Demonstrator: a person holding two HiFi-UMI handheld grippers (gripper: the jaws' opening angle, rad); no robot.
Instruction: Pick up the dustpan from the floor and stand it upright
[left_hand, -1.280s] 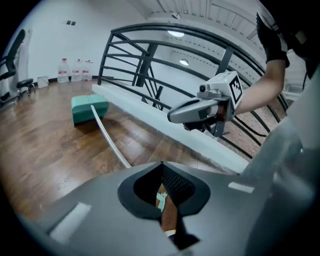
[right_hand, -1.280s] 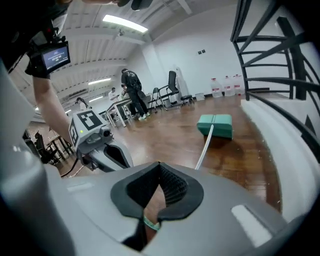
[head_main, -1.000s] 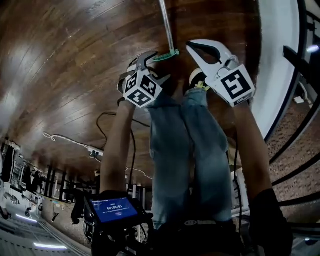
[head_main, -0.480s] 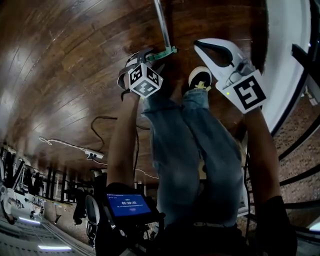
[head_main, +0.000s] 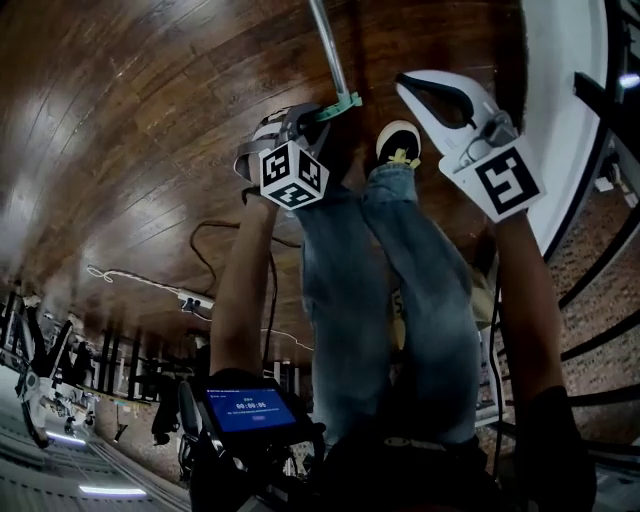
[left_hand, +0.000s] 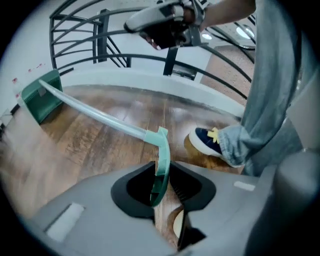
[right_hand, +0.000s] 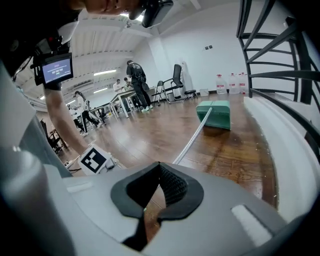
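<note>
Jaws of left tool just closing, clamped on green dustpan handle tip; right tool parted, empty.

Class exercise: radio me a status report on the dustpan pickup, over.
Left hand-held gripper, jaws just closed on the dustpan handle. Right hand-held gripper open, empty. Dustpan lying on the floor, not yet upright. Shoe beside handle end.

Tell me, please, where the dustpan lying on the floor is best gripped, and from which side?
Grip the green end grip of its long handle, coming from above: the handle lies along the floor, while the grip's curved strip turns a thin edge upward, narrow enough to pinch.
</note>
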